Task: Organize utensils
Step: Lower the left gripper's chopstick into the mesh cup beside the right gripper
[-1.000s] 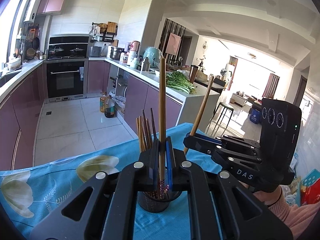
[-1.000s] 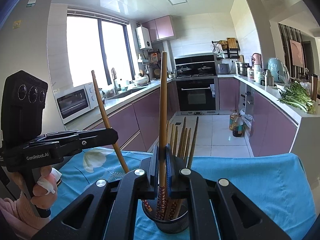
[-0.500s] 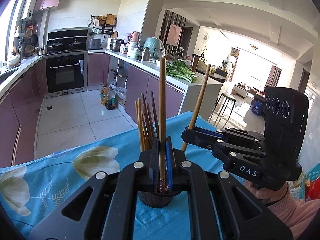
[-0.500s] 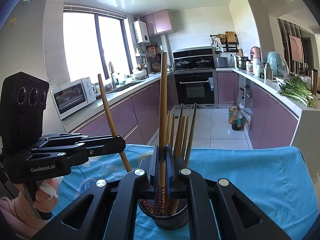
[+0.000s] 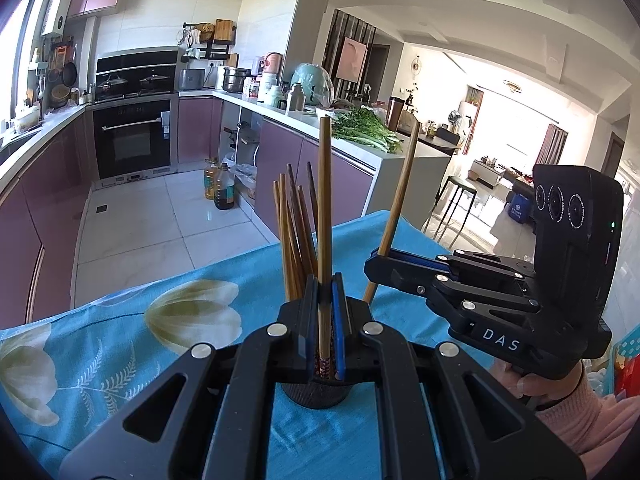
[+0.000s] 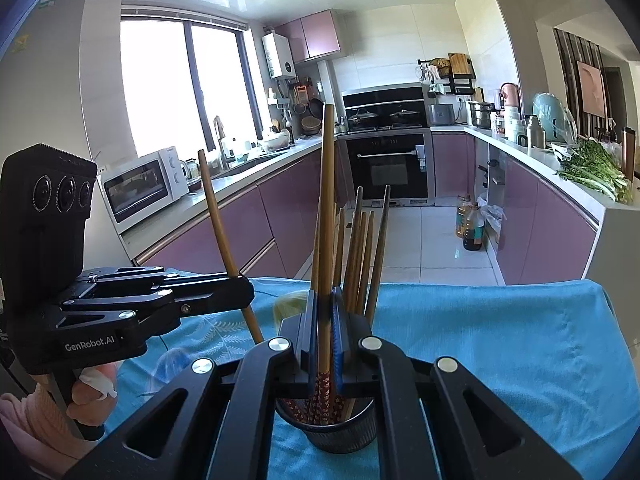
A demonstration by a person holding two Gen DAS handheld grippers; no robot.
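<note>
Left wrist view: the left gripper [image 5: 325, 308] pinches one upright brown wooden chopstick [image 5: 324, 200] above a dark round mesh holder [image 5: 316, 394] full of chopsticks. Right gripper [image 6: 325, 316] likewise clamps a second chopstick [image 6: 327, 200] over the blue floral tablecloth [image 6: 500, 344].

I see strong daylight entering from the kitchen window [image 6: 180, 88], which is overexposed to white, and the living room [image 5: 516, 128] is also washed out. Both pictures stay sharp, but the fisheye bends the edges and darkens the corners.
</note>
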